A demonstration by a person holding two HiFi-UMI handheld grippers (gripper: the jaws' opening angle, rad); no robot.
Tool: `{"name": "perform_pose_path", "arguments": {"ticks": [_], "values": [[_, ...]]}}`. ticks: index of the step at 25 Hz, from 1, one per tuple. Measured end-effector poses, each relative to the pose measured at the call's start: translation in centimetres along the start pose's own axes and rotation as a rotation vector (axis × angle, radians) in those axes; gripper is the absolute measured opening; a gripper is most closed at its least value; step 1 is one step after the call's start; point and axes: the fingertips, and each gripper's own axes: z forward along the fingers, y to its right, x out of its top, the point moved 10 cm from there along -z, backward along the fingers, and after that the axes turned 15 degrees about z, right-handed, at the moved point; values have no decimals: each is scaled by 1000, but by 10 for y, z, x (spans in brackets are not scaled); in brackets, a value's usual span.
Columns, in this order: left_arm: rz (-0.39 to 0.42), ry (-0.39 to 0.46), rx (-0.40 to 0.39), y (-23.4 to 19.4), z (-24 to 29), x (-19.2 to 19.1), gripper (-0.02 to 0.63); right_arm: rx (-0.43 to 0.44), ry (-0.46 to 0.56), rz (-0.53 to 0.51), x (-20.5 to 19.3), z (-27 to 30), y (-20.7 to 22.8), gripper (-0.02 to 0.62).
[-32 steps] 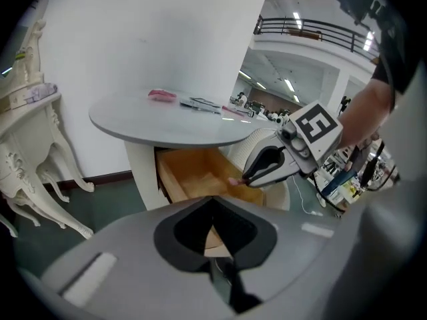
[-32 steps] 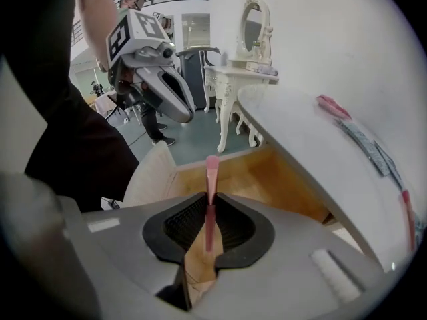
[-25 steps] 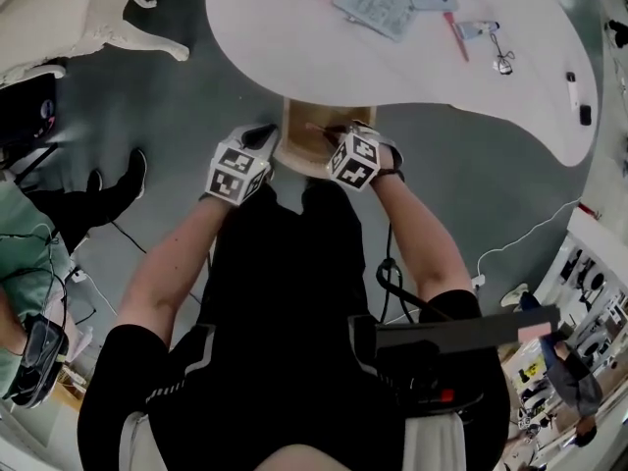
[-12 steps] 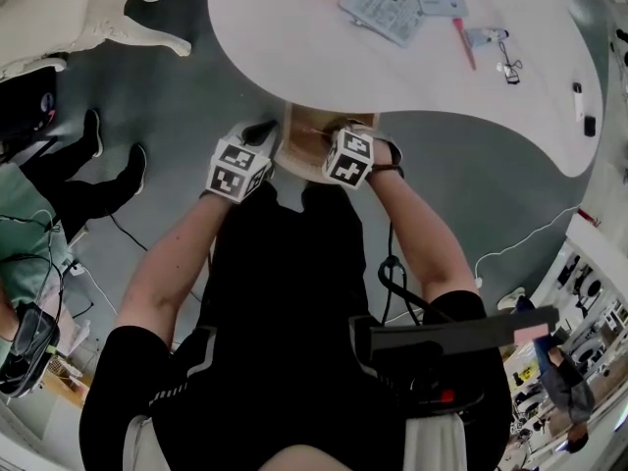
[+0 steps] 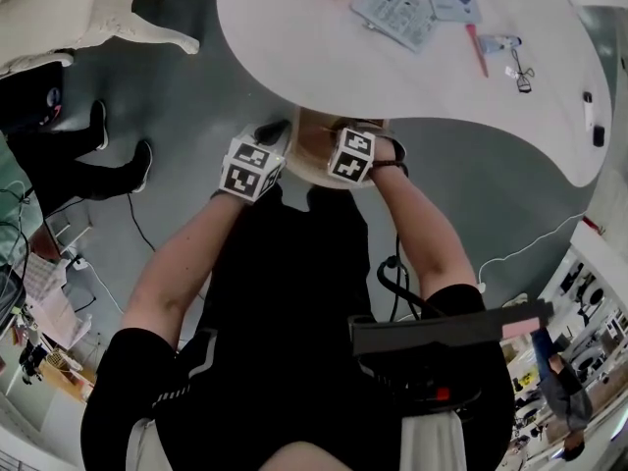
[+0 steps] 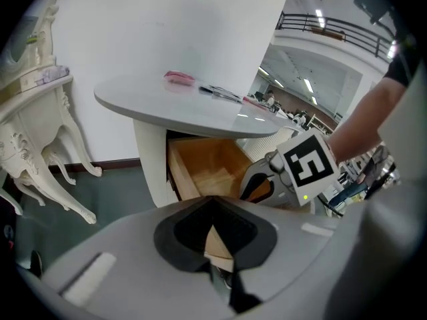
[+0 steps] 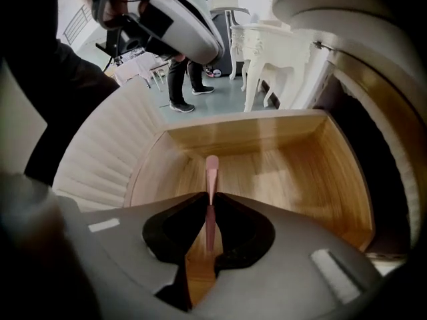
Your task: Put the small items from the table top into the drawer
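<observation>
Right gripper (image 7: 209, 203) pinches thin pink stick (image 7: 211, 171), poised over open drawer (image 7: 253, 135). Left gripper (image 6: 212, 224) looks closed, seemingly empty. Risk: if we release high, stick may bounce or stand against the wall, jamming closure.

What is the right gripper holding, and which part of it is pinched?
A thin pink stick, pinched near its middle by the right gripper; its far end pokes out over the open wooden drawer.
</observation>
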Motion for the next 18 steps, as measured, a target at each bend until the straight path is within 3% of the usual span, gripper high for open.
{"name": "perform_pose_path", "arguments": {"ticks": [5, 18], "values": [[-24, -17, -23, 2, 1, -7, 0, -3, -31, 20, 4, 18, 5, 51], [4, -53, -63, -2, 6, -21, 0, -21, -80, 31, 11, 58, 8, 51]]}}
